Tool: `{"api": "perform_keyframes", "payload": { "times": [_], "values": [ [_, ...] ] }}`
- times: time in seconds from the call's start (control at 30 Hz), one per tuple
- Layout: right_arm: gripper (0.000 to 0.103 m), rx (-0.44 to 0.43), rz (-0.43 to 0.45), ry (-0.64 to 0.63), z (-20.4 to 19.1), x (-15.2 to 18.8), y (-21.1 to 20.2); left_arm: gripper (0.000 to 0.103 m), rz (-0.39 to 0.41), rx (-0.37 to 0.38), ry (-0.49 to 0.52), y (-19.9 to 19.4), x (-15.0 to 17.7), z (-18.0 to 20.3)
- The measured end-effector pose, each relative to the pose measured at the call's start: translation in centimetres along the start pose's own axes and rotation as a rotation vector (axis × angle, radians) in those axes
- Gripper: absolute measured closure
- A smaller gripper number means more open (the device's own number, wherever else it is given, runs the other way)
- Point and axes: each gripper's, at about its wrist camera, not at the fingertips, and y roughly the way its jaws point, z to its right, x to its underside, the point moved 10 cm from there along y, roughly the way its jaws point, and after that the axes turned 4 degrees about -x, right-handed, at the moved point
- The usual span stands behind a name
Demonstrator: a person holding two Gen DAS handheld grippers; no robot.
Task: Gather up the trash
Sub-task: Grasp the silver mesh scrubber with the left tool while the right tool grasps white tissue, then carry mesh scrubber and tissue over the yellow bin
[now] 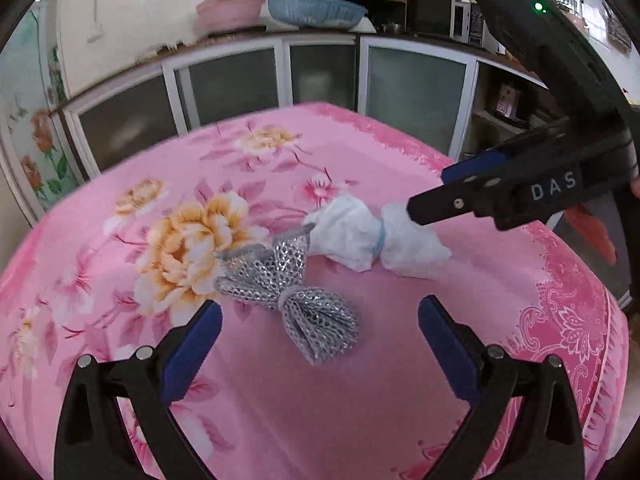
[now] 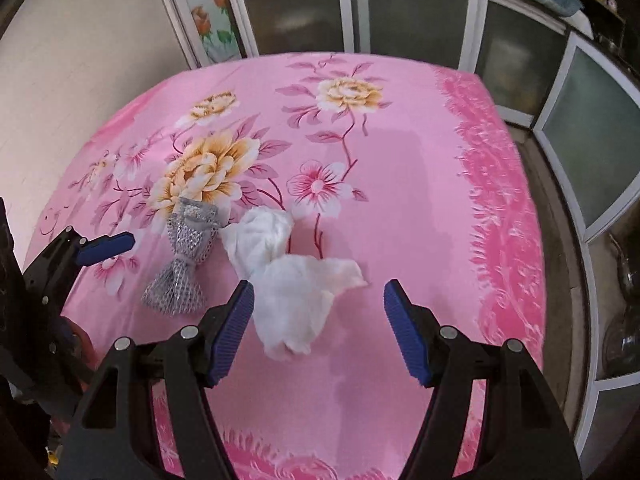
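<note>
**Two tied bundles on the pink cloth, both claws spread wide**

Two pieces of trash lie side by side near the middle of the pink floral tablecloth (image 2: pixel 400 152). The white tissue bundle (image 2: pixel 288 280) is crumpled paper cinched at its waist by a pale blue band, so it flares at both ends like a bow. Just beside it, touching at one corner, lies the silver mesh bundle (image 1: pixel 288 292), a sequinned net piece pinched in its middle the same way, one end resting against a printed yellow peony.

The right gripper (image 2: pixel 319 328) hangs over the white tissue bundle with its blue-padded fingers (image 2: pixel 234 332) spread apart; the near end of the tissue sits between them, and the left pad appears to be just at its edge. In the left wrist view this gripper comes in from the right, its tip over the tissue's far end.

The left gripper (image 1: pixel 320 344) is likewise open, fingers wide, with the silver mesh bundle lying between and just ahead of the pads, not gripped.

Beyond the table stand frosted glass cabinet doors (image 1: pixel 416 92). On the counter above them sit a blue basin (image 1: pixel 316 10), a pink basin (image 1: pixel 230 10) and a microwave (image 1: pixel 438 14).
</note>
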Motion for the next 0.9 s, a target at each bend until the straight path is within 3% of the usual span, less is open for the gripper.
{"api": "perform_keyframes", "payload": {
  "times": [0.27, 0.47, 0.53, 0.63, 0.67, 0.73, 0.9],
  "values": [
    [0.043, -0.046, -0.074, 0.026, -0.5, 0.9, 1.8, 0.008, -0.076, 0.053, -0.047, 2.8, 0.1, -0.8],
    [0.055, -0.043, -0.092, 0.039, -0.1, 1.3, 2.4, 0.01, -0.115, 0.038, -0.057, 4.3, 0.0, -1.1],
    [0.069, -0.041, -0.084, 0.039, -0.2, 1.2, 2.2, 0.031, -0.122, 0.048, -0.076, 4.6, 0.0, -1.2],
    [0.082, -0.04, -0.086, 0.021, -0.5, 1.2, 2.0, 0.049, -0.127, 0.029, -0.067, 4.6, 0.0, -1.3],
    [0.083, -0.044, -0.086, 0.02, -0.6, 1.3, 2.0, 0.051, -0.127, 0.021, -0.065, 4.7, -0.1, -1.4],
    [0.087, -0.056, -0.09, 0.029, -0.8, 1.4, 2.1, 0.075, -0.124, 0.024, -0.074, 4.7, -0.1, -1.5],
    [0.092, -0.064, -0.074, 0.037, -1.2, 1.5, 1.6, 0.082, -0.127, 0.027, -0.059, 4.0, 0.4, -1.4]
  ]
}}
